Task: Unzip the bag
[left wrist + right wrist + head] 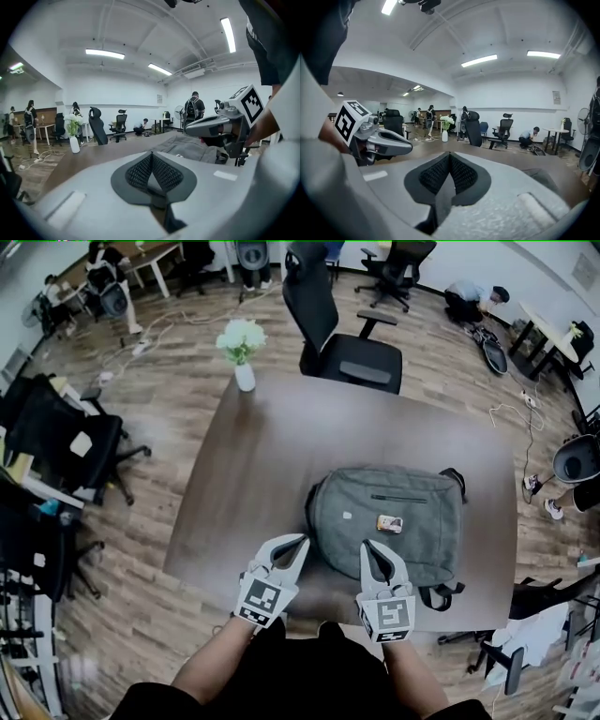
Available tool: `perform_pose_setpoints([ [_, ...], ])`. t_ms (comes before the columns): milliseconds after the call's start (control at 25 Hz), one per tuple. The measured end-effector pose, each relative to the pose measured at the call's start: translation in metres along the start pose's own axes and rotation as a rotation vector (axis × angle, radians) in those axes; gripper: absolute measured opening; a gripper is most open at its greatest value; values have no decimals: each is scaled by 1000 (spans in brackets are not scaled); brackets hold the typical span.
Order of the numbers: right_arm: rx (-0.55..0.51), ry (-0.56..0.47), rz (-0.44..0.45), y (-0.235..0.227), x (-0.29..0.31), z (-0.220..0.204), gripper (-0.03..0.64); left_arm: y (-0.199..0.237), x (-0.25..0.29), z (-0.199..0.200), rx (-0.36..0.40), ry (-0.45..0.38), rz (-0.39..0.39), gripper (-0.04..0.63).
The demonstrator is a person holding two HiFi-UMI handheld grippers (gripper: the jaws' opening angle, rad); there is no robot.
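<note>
A grey backpack point(389, 517) lies flat on the brown table point(253, 474), with a small tag point(389, 523) on its front and a closed zip line near its far side. My left gripper point(298, 542) hovers just left of the bag's near edge, jaws shut with nothing between them. My right gripper point(370, 547) hangs over the bag's near edge, jaws also shut and empty. In the left gripper view the bag point(197, 147) shows to the right behind the other gripper point(220, 126). In the right gripper view a corner of the bag point(543, 178) shows at the right.
A white vase with flowers point(242, 348) stands at the table's far left corner. A black office chair point(337, 329) is pushed to the far edge. More chairs point(56, 442) crowd the left. People work in the background.
</note>
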State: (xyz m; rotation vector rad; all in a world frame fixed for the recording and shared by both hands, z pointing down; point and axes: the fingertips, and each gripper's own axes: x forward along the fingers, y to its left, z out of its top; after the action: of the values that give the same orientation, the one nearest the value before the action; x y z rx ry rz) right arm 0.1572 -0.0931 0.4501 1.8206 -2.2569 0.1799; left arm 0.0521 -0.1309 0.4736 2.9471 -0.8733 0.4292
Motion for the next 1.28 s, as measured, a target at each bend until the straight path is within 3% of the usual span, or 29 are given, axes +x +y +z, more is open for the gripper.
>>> perform_pose_setpoints([
  [160,-20,-43,-2,1,0,18,3,6,-3,15,20,-36,15,17],
  [440,-72,-68,-3,1,-1,37,3,12,-1,23,-23,-60,13,17],
  [960,69,-110,-38,-11,-5,29,2,11,-5,6,-38,-19,28,17],
  [1280,22,-117,-78,-16,-8,28,2,5,-6,4,-56,-20,28,17],
])
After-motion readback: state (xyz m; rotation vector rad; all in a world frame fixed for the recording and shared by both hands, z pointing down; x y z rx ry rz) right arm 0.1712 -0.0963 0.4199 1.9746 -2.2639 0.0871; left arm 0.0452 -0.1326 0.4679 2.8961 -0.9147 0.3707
